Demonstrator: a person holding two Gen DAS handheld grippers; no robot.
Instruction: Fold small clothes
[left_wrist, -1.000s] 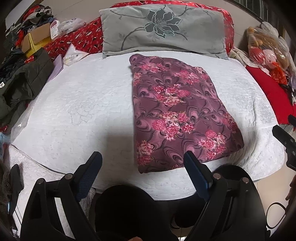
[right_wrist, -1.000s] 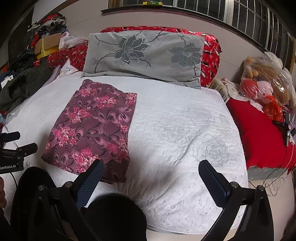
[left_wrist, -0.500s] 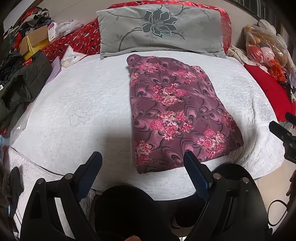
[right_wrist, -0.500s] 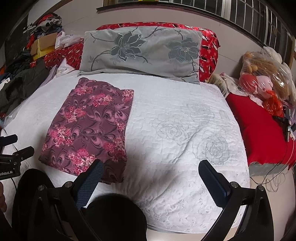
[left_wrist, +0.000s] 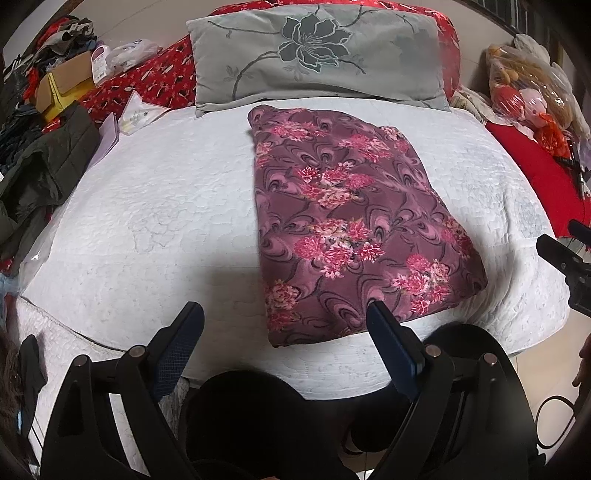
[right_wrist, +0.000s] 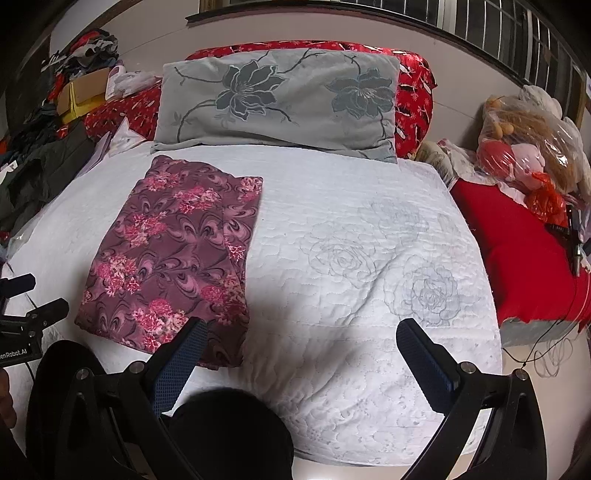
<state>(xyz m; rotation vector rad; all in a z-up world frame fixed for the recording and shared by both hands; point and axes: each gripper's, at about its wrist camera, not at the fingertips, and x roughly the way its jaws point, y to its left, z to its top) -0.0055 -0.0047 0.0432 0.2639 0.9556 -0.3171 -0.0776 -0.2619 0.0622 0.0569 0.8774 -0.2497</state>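
The folded floral garment (left_wrist: 354, 229) lay flat on the white quilted bed (left_wrist: 155, 221), its far edge just short of the grey flower-print pillow (left_wrist: 317, 55) at the head. The left gripper (left_wrist: 284, 314) hovered above the garment's near edge, released, jaws wide, nothing between them. The right gripper (right_wrist: 301, 332) was likewise spread wide and empty, above bare quilt just beside the garment's near corner.

Only the right wrist view showed the window grille above the pillow, both flowers on the pillow, and the quilt's stitched rose pattern (right_wrist: 424, 291) well to the side of the garment. The garment's long overlapping fold line showed plainly in that view alone. The left wrist view showed the dark jacket (left_wrist: 40, 170) more fully, at the bed's edge away from the garment.

Both views cut off the bagged plush toys (right_wrist: 528, 147) and red cushion (right_wrist: 517, 251) beside the pillow. The clutter pile (left_wrist: 55, 74) was too distorted to itemise. Each gripper appeared only partly at the other view's edge.
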